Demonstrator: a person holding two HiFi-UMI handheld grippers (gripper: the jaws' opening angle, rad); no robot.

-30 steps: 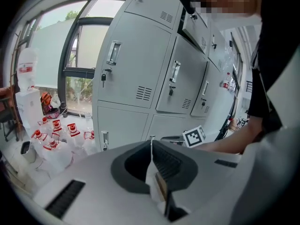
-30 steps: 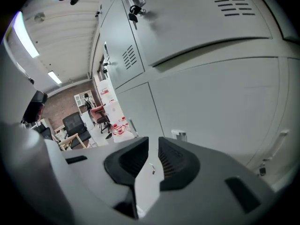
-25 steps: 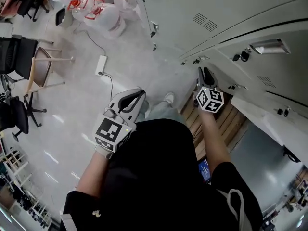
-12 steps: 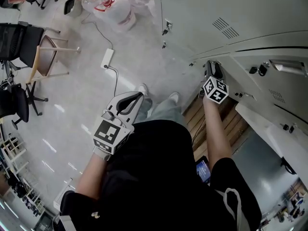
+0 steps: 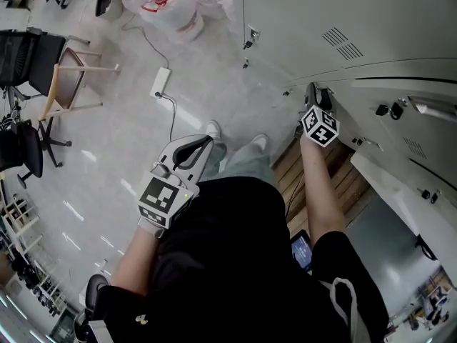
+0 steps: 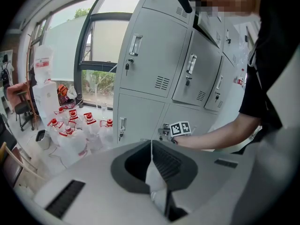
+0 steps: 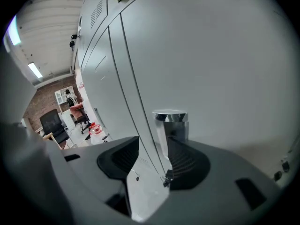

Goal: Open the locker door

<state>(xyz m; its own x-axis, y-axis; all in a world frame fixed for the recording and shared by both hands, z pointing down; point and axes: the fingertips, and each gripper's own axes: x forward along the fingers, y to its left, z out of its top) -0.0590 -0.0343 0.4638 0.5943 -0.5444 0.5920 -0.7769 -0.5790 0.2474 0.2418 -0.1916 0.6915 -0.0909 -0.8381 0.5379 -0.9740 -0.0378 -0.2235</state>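
Grey metal lockers (image 5: 400, 27) fill the right of the head view. My right gripper (image 5: 313, 93) points at a lower-row locker door (image 7: 211, 55), right against its chrome handle (image 7: 171, 125). Its jaws have just been opening and now stand open; the handle sits at the gap's far end, close to the right finger (image 7: 185, 161), and no pad presses on it. My left gripper (image 5: 194, 148) hangs shut and empty over the floor beside the person's legs. In the left gripper view the right gripper's marker cube (image 6: 180, 128) shows by that lower door.
Just right of my right arm an open locker door (image 5: 400, 199) juts out over a wooden slatted base (image 5: 335, 181). Several red-capped water jugs (image 5: 168, 6) stand by the locker end. A power strip (image 5: 162, 81) and a stool (image 5: 68, 84) sit on the floor at left.
My right gripper has moved in to the lower locker door's handle, further up the head view. The left gripper has barely shifted.
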